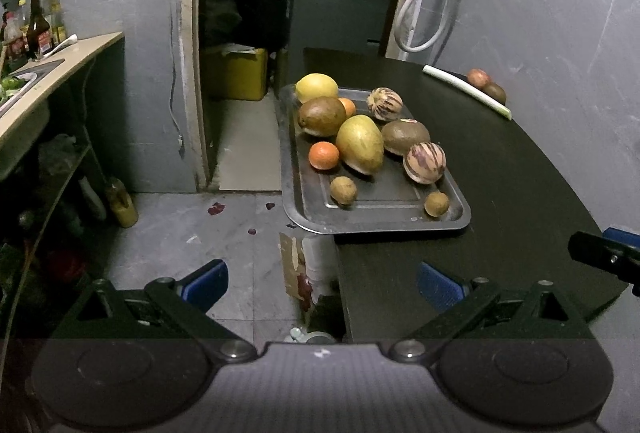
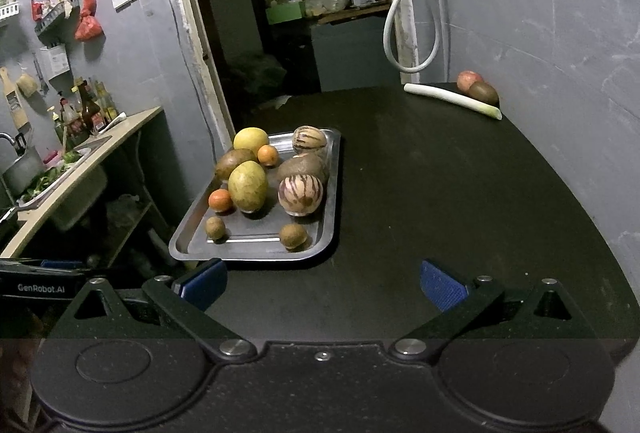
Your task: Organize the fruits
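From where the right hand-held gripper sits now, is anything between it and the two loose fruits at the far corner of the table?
Only the leek: it lies across the front of the red fruit and brown fruit. The dark table between is bare, the tray sits off left, and the right hand-held gripper is open and empty.

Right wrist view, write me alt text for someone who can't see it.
A metal tray of mixed fruit sits at the left edge of a dark table, ahead of the open, empty right gripper. A leek and two more fruits lie at the table's far right corner.
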`<move>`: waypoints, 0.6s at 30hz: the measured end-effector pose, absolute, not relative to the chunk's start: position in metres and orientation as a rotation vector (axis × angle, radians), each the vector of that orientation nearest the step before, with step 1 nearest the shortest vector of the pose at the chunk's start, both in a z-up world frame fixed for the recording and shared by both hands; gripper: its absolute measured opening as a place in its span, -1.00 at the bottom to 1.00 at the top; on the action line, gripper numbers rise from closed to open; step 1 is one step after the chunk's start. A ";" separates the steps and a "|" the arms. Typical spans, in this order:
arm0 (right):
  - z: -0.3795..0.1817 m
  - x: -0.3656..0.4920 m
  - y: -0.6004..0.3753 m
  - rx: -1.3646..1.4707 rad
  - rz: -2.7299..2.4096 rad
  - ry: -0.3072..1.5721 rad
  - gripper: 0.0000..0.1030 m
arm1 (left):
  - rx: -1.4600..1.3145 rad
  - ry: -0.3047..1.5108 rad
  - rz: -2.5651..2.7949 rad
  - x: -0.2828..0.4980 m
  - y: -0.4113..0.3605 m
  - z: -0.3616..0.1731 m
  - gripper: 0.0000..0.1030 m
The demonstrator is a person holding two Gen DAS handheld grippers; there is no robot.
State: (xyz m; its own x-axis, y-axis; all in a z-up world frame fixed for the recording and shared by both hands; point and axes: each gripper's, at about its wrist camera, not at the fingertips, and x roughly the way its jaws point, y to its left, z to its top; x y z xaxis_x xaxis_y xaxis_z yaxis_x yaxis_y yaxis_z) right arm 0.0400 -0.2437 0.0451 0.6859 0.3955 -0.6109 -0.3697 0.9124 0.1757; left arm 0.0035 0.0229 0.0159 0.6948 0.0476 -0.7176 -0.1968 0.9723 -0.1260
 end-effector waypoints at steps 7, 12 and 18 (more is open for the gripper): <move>0.046 0.037 -0.241 0.037 0.430 0.699 0.99 | -0.201 0.793 0.134 0.001 0.024 0.016 0.99; 0.045 0.037 -0.241 0.038 0.429 0.700 0.99 | -0.216 0.796 0.134 0.000 0.025 0.016 0.99; 0.045 0.037 -0.241 0.037 0.430 0.700 0.99 | -0.219 0.797 0.133 -0.002 0.027 0.016 0.99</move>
